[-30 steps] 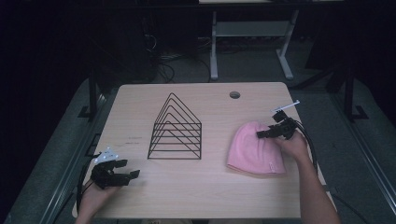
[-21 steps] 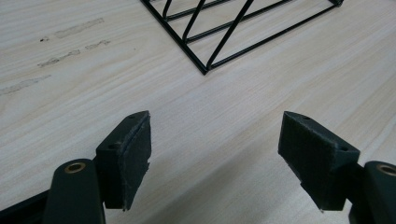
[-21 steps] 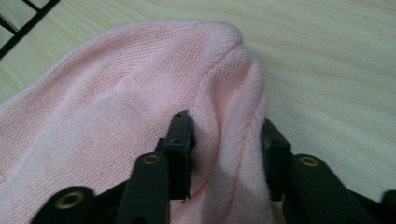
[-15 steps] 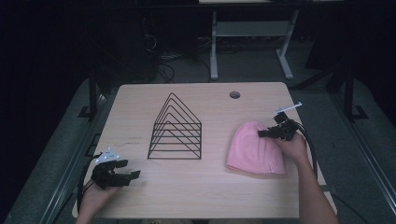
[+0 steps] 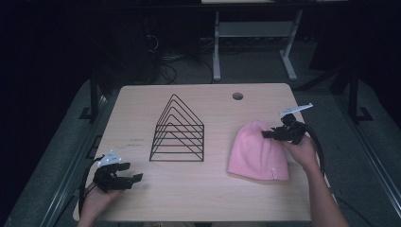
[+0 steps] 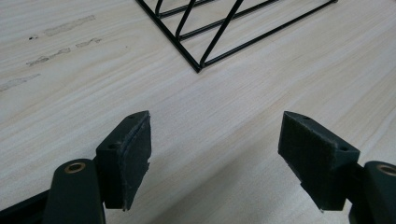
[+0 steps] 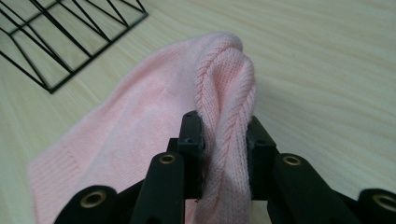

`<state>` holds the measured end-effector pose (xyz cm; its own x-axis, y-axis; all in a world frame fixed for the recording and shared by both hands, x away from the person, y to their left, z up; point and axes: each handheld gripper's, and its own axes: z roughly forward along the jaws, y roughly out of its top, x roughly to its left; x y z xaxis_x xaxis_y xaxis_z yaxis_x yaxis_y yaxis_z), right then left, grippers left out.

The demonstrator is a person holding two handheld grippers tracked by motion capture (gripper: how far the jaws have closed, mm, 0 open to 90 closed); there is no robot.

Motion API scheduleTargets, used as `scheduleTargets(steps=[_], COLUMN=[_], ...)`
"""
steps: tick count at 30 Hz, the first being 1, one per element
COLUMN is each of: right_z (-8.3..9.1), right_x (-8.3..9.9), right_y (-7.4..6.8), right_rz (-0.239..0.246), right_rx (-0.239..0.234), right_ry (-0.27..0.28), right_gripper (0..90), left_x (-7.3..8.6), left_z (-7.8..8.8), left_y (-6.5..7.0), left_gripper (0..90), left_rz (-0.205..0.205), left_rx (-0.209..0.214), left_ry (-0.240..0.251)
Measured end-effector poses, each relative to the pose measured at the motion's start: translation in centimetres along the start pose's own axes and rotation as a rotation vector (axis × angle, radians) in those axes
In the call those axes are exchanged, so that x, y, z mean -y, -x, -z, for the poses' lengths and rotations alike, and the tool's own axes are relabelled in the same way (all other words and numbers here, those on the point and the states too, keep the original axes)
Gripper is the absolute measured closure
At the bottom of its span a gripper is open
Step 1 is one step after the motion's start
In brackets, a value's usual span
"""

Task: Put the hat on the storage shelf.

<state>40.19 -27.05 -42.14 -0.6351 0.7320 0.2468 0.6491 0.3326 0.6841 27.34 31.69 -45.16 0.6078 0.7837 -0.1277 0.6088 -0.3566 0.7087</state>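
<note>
A pink knit beanie lies on the right half of the wooden table. My right gripper has just closed its jaws on the beanie's top edge; a fold of pink knit is pinched between its pads and lifted slightly. A black wire rack of nested triangles stands at the table's middle. My left gripper rests open near the front left corner, its pads wide apart over bare wood, with a corner of the rack just ahead.
A round cable hole sits in the table near the far edge. Beyond the table, white desk legs and cables lie on the dark floor. Bare wood lies between the rack and the beanie.
The right gripper has shut on the beanie's upper edge and raised it a little, bunching the knit. The left gripper has stayed put.
</note>
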Motion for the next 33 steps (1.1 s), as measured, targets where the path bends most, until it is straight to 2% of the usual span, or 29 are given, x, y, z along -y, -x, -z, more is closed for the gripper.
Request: scheduleTargets(steps=[1, 7, 8, 12, 13, 15, 17, 24, 33], right_z=[0.6, 2.4, 2.7, 4.1, 4.1, 5.2, 5.9, 7.9, 9.2], right_x=[0.0, -0.1, 0.0, -0.1, -0.1, -0.1, -0.2, -1.1, -2.8], right_y=[-0.4, -1.7, -2.0, -3.2, -3.2, -4.1, -4.7, -6.4, -8.2], right_rz=[0.008, 0.036, 0.043, 0.065, 0.065, 0.086, 0.106, 0.166, 0.225], right_rx=[-0.011, -0.038, -0.047, -0.080, -0.080, -0.093, -0.096, -0.098, -0.107], right_ry=[0.027, 0.103, 0.122, 0.194, 0.194, 0.235, 0.252, 0.301, 0.328], right_gripper=[73.2, 73.8, 73.9, 74.0, 74.0, 74.2, 74.2, 74.2, 74.2], left_x=[0.0, 0.1, 0.2, 0.2, 0.2, 0.2, 0.2, 0.2, 0.1], left_z=[0.0, 0.2, 0.2, 0.3, 0.3, 0.2, 0.1, 0.2, 0.2], left_y=[0.0, -0.1, 0.0, 0.0, 0.0, 0.1, 0.1, 0.1, 0.3], left_gripper=[25.1, 25.1, 25.1, 25.1, 25.1, 25.1, 25.2, 25.1, 25.2], left_rz=[0.001, -0.009, 0.003, 0.004, 0.004, 0.007, -0.002, 0.006, 0.005], left_rx=[0.000, 0.000, 0.002, 0.001, 0.001, 0.004, 0.005, 0.008, 0.030], left_ry=[0.000, -0.001, 0.000, 0.002, 0.002, 0.001, -0.010, -0.002, 0.010])
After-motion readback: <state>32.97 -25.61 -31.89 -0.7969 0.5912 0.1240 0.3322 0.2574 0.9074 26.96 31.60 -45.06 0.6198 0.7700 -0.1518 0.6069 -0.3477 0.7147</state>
